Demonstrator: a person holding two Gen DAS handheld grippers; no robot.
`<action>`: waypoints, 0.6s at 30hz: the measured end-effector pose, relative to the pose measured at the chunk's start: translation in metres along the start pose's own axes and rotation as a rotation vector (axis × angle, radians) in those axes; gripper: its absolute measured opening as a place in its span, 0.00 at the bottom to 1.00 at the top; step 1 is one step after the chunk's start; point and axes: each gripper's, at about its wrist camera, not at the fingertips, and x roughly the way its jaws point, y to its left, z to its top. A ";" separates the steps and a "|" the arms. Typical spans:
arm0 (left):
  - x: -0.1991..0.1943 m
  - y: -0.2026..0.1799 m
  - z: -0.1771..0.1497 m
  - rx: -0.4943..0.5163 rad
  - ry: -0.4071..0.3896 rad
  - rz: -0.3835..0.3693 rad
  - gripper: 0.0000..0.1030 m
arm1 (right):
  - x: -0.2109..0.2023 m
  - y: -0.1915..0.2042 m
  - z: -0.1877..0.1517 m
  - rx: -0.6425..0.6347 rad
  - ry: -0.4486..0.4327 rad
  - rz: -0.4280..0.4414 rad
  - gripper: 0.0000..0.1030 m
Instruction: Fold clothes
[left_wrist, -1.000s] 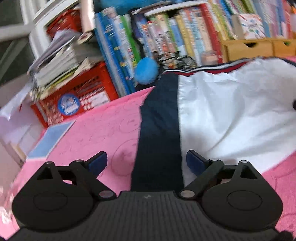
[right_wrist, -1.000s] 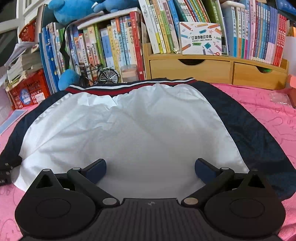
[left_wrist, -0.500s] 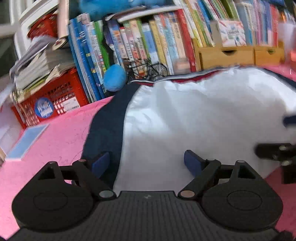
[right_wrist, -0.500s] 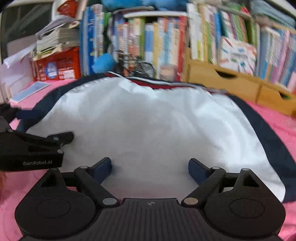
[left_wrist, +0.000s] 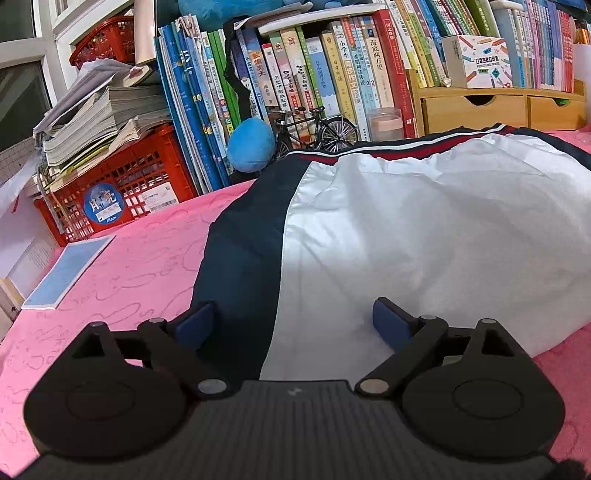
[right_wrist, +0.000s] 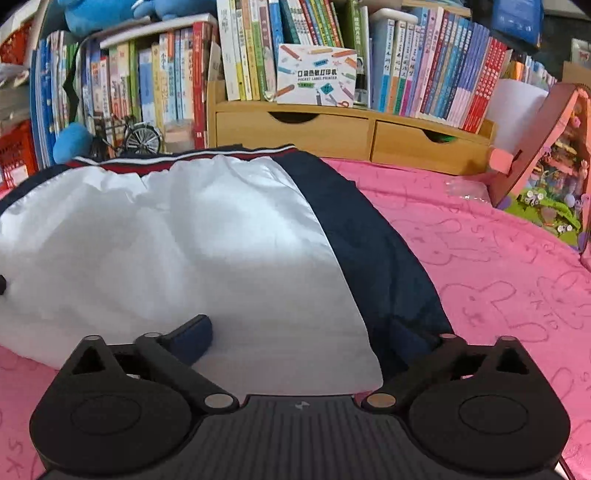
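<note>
A white garment with navy side panels (left_wrist: 424, 236) lies flat on the pink cloth (left_wrist: 140, 258), its red, white and navy striped band (left_wrist: 399, 149) at the far end. My left gripper (left_wrist: 291, 321) hangs open over the near left corner, where the navy panel (left_wrist: 243, 258) meets the white. My right gripper (right_wrist: 301, 334) is over the near right corner (right_wrist: 354, 369). Its jaws are opening, and the fabric lies between them with neither pad pressing it. One right fingertip (right_wrist: 195, 330) is over white cloth; the other is over the navy right panel (right_wrist: 369, 243).
Behind the garment stand a row of books (left_wrist: 332, 74), a red crate (left_wrist: 122, 184) under stacked papers, a blue plush ball (left_wrist: 251, 144), a model bicycle (left_wrist: 317, 127) and wooden drawers (right_wrist: 351, 129). A blue booklet (left_wrist: 70, 266) lies left. A pink toy house (right_wrist: 546, 166) stands right.
The right gripper swung left toward the left gripper, then back right to the garment's right corner. The left gripper shifted right along the near edge; the right gripper no longer shows in its view.
</note>
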 end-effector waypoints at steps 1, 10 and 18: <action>0.000 -0.001 0.000 0.003 -0.001 0.003 0.93 | -0.001 0.002 0.000 0.003 -0.008 0.006 1.00; 0.000 0.000 0.000 -0.006 0.001 0.011 0.96 | 0.002 0.023 0.003 -0.067 0.016 0.175 1.00; -0.030 0.007 0.011 -0.084 -0.061 -0.147 0.84 | -0.002 0.019 0.000 -0.065 0.015 0.183 1.00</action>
